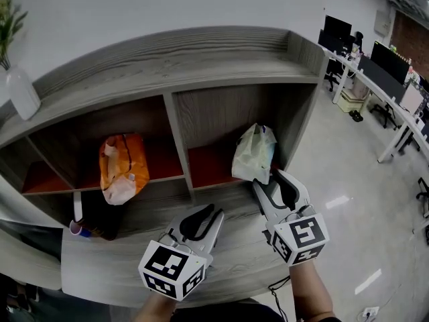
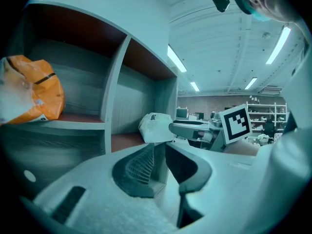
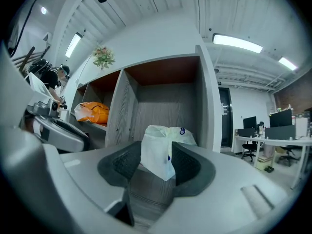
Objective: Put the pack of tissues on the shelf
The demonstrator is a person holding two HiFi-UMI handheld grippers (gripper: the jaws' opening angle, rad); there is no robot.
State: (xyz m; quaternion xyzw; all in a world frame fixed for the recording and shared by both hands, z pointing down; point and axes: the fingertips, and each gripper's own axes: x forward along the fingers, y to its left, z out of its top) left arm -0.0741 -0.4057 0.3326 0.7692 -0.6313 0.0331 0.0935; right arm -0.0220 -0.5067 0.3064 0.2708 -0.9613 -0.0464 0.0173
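- The soft, white and pale-green plastic pack of tissues [image 1: 255,153] lies in the right-hand compartment of the grey wood-grain shelf [image 1: 201,66], at the front edge of that compartment's reddish floor.
- Its long axis appears to run from the compartment's back towards the front. The near end reaches the front edge and points at the right gripper [image 1: 268,180].
- In the right gripper view, the pack's [image 3: 163,147] narrow near end stands between the jaws of the right gripper [image 3: 157,150], and a small blue mark sits on its far upper part. The jaws are spread wide and flank that end without squeezing it.
- The head view shows the same fingertips close beside the pack but not the space between pads and pack.
- The left gripper view shows the pack [image 2: 155,126] from the side, with the right gripper's marker cube beyond it.
- The left gripper [image 1: 216,212] hovers over the lower board near its front edge. Its jaws [image 2: 160,147] are closed together with nothing between them.
- A crumpled orange plastic pack [image 1: 123,166] sits in the middle compartment, well apart.
- Only the head view shows the white vase [image 1: 21,92] at the shelf top's left end.
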